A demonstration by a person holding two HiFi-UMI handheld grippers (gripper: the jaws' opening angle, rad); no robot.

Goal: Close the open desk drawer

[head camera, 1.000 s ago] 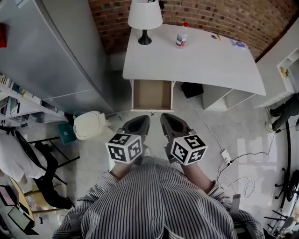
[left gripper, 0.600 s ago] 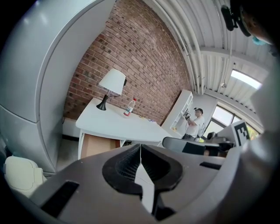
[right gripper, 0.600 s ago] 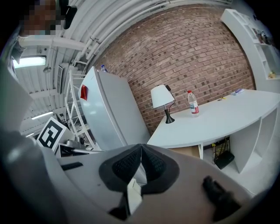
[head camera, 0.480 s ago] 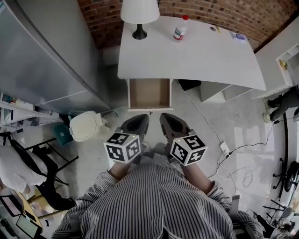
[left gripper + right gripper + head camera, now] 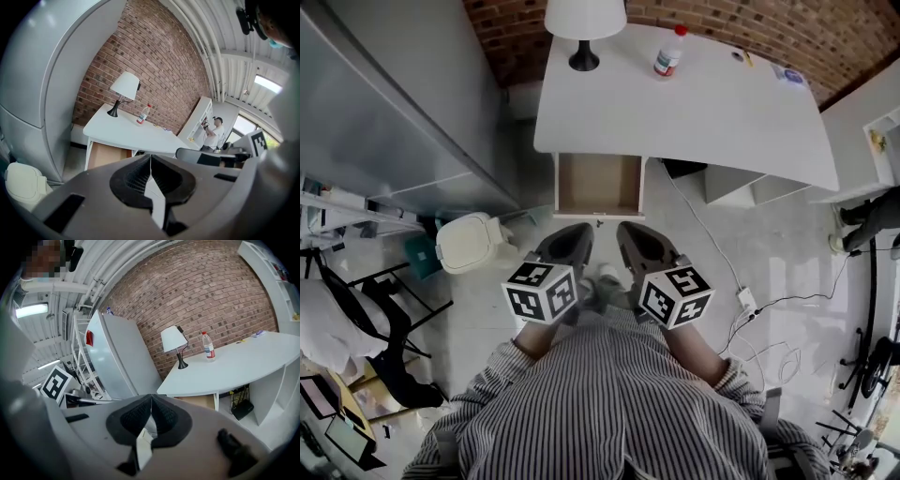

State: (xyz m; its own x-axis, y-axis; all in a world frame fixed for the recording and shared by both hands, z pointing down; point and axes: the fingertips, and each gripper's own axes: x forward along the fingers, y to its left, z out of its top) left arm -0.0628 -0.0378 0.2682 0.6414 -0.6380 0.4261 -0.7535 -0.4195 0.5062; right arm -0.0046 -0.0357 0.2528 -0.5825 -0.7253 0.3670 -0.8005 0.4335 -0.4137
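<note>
Big grey cabinet (image 5: pixel 394 103) fills the left side, brick wall (image 5: pixel 750 28) at the back. White desk (image 5: pixel 703 103) stands against the wall, w/ its open drawer (image 5: pixel 600 185) pulled out from under the desk's left end. The drawer's front faces the person and its slide axis runs desk-to-person. Cream lidded bin (image 5: pixel 469 242) sits on the floor just left of the drawer, not in its path. On the desk are a lamp (image 5: pixel 584 23) at the back-left corner and a red-capped bottle (image 5: pixel 667 52) near it, label too small to read. Power strip (image 5: pixel 746 300) and cables lie on the floor to the right. Left gripper (image 5: pixel 572 234) and right gripper (image 5: pixel 633 234) are side by side, near the drawer front but apart from it. Both have their pads pressed together.
</note>
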